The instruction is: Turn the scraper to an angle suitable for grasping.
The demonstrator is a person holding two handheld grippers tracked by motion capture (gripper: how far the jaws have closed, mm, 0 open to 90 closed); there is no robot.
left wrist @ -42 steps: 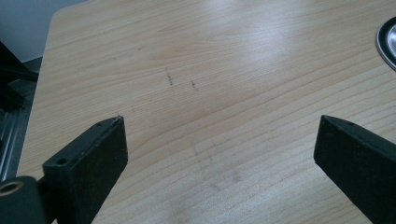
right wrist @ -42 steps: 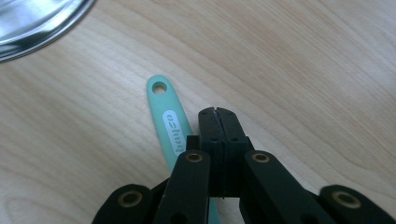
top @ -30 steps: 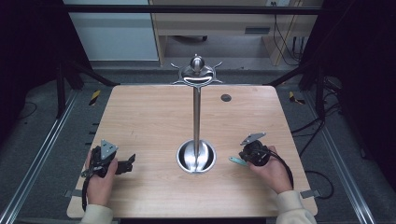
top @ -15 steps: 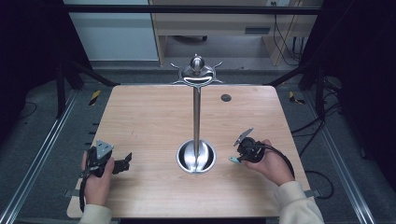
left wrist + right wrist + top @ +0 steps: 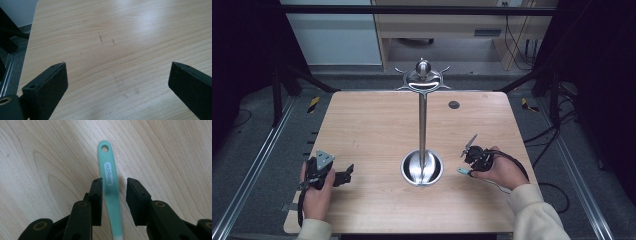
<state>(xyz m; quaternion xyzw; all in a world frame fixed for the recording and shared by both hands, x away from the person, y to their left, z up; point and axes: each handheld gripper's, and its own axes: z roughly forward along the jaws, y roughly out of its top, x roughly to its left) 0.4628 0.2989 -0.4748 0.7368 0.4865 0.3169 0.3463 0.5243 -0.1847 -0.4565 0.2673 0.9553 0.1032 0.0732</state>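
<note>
handle: mint green, white label | tool: black | table: light woodgrain

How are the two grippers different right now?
The left gripper has its jaws spread wide over bare table; the right gripper has them much closer, astride a green handle, and they have just been opening. The left holds nothing; the right's pads stand off the handle. Both have black jaws.

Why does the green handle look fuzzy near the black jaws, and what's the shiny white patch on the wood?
Right gripper view: the green handle blurs near the camera, too close to focus. Left gripper view: the table reflects a lamp as pale glare.
</note>
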